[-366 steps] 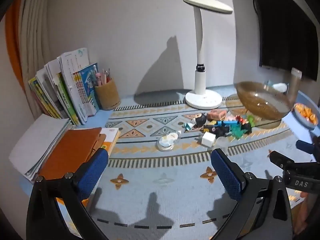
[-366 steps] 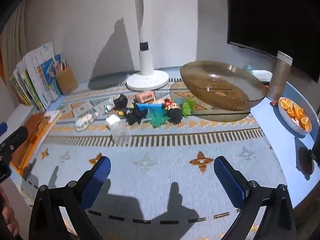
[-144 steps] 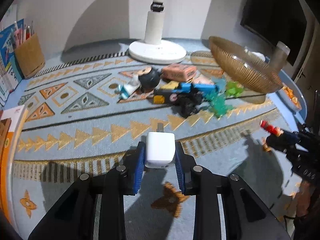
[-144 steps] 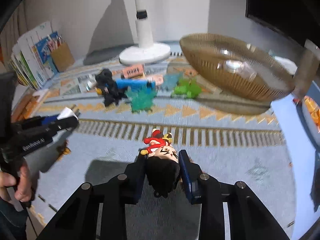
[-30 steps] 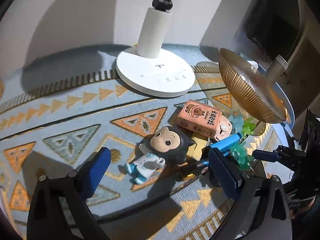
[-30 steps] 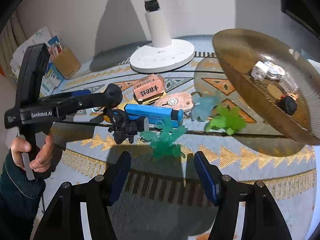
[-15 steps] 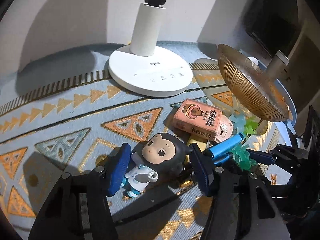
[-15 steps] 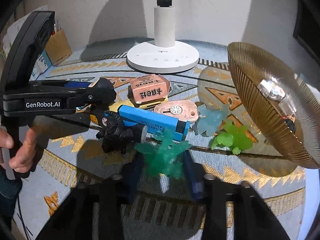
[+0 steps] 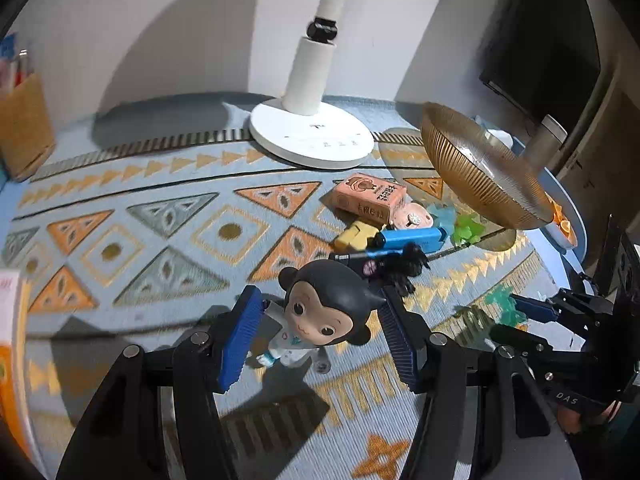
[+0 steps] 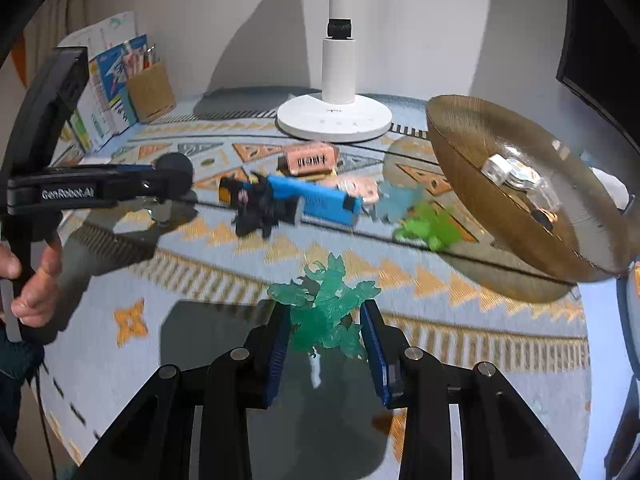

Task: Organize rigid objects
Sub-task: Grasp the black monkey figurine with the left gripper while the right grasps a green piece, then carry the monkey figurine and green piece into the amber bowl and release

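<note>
The left tongs [image 9: 320, 336] are clenched on a monkey doll [image 9: 326, 312], its dark round head between the blue pads and lifted clear of the patterned mat [image 9: 160, 216] that covers the counter. The right tongs [image 10: 325, 340] grip a translucent green figure [image 10: 324, 312], likewise held above the mat. Behind them, toward the back edge of the counter, the rest of the pile lies together: a pink box [image 9: 370, 198], a blue bar [image 9: 412, 237], a black figure [image 9: 394, 268], a small yellow block [image 9: 356, 237] and a lighter green toy [image 10: 430, 226]. A white lamp base [image 9: 312, 138] stands behind the pile. At the right side of the counter an amber ribbed bowl [image 10: 516, 196], tilted with its opening toward the pile, holds a white cube [image 10: 498, 170] and a few other small items too blurred to make out. A cardboard pen holder [image 10: 150, 90] stands by the back left corner.
</note>
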